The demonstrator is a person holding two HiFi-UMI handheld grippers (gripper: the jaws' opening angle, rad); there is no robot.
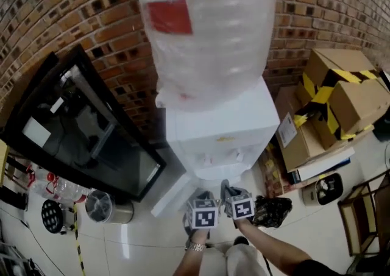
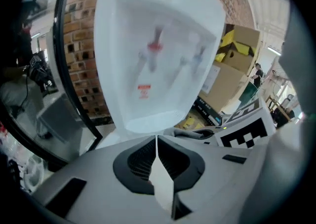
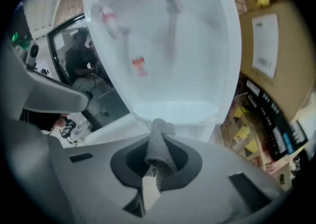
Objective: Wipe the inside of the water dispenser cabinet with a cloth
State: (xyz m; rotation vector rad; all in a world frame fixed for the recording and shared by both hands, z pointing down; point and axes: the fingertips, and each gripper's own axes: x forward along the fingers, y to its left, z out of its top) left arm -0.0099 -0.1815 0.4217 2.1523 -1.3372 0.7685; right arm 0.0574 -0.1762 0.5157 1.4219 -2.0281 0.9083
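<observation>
Squarely facing the glossy white water dispenser (image 1: 219,128), top-heavy under a big clear bottle (image 1: 207,25): risks rocking it by shoving hard inside the unseen cabinet. Holds the left gripper (image 2: 156,141) pinched shut on nothing and the right gripper (image 3: 157,136) clamped on a grey, fuzzy cloth (image 3: 159,151), a narrow wad near the dispenser's base, liable to slip out mid-wipe.
</observation>
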